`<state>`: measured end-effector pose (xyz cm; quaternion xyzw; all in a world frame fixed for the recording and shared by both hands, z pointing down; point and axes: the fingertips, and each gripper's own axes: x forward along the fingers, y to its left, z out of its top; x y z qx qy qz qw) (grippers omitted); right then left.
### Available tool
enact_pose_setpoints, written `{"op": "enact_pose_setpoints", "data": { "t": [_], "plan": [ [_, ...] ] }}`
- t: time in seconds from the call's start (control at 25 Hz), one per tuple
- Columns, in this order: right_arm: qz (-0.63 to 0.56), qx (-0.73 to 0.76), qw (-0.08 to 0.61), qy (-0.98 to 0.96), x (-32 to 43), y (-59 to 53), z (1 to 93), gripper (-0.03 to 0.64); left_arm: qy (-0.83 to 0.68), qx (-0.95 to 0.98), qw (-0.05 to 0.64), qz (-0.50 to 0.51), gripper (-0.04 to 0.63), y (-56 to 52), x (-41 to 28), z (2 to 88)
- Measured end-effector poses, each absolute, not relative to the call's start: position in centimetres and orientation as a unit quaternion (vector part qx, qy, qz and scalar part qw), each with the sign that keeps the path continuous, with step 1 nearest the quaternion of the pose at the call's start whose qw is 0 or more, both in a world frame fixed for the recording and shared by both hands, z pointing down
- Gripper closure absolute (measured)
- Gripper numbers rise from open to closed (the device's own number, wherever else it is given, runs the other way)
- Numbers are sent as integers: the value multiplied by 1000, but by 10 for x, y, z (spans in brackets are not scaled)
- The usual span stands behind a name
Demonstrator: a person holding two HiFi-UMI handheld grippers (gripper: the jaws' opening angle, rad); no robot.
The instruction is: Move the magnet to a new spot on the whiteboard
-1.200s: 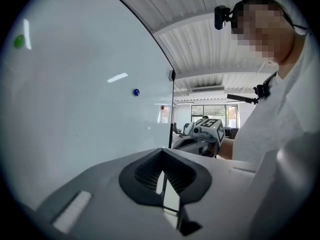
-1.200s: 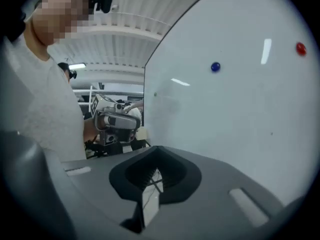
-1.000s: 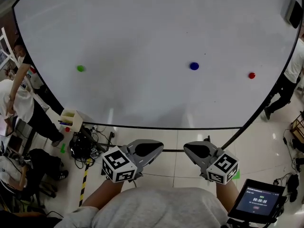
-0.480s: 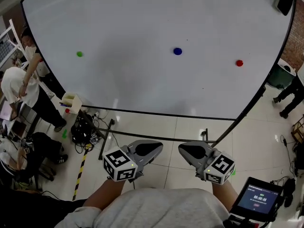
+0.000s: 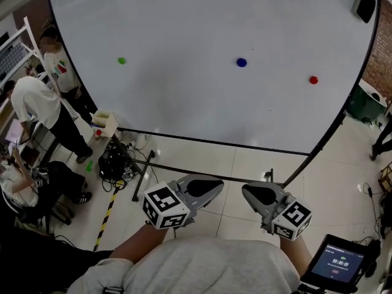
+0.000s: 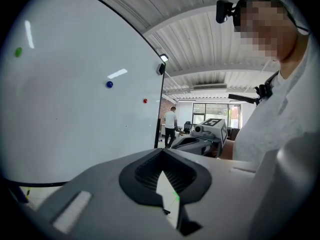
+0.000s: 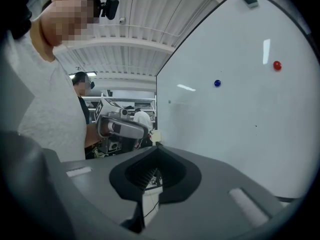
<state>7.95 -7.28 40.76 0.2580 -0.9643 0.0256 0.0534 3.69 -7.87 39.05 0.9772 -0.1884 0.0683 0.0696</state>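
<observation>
Three round magnets stick to the big whiteboard [image 5: 184,103]: a green magnet [image 5: 121,60] at the left, a blue magnet [image 5: 242,62] in the middle and a red magnet [image 5: 313,79] at the right. My left gripper [image 5: 210,186] and right gripper [image 5: 249,193] are held low near my chest, over the floor and well short of the board. Both are shut with nothing in them. The left gripper view shows the green magnet [image 6: 18,51], blue magnet [image 6: 109,84] and red magnet [image 6: 145,101] far off. The right gripper view shows the blue magnet [image 7: 217,83] and red magnet [image 7: 277,65].
The board's stand bar [image 5: 202,176] crosses the tiled floor in front of me. A white box [image 5: 104,122] and a tangle of cables [image 5: 113,163] lie at the board's lower left. People stand at the left [image 5: 37,109]. A black eraser [image 5: 365,5] sits top right. A timer screen [image 5: 340,263] is by my right arm.
The head view has swung, so the board and its magnets sit further right and slightly higher in the picture. Both grippers stay shut, low and close to my body.
</observation>
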Motion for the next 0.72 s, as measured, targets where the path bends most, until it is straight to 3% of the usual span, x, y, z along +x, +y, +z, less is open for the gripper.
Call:
{"op": "enact_pose_setpoints", "data": {
  "t": [0.72],
  "plan": [
    [-16, 216, 49, -975, 47, -58, 378, 614, -227, 970, 48, 69, 612, -56, 14, 371]
  ]
}}
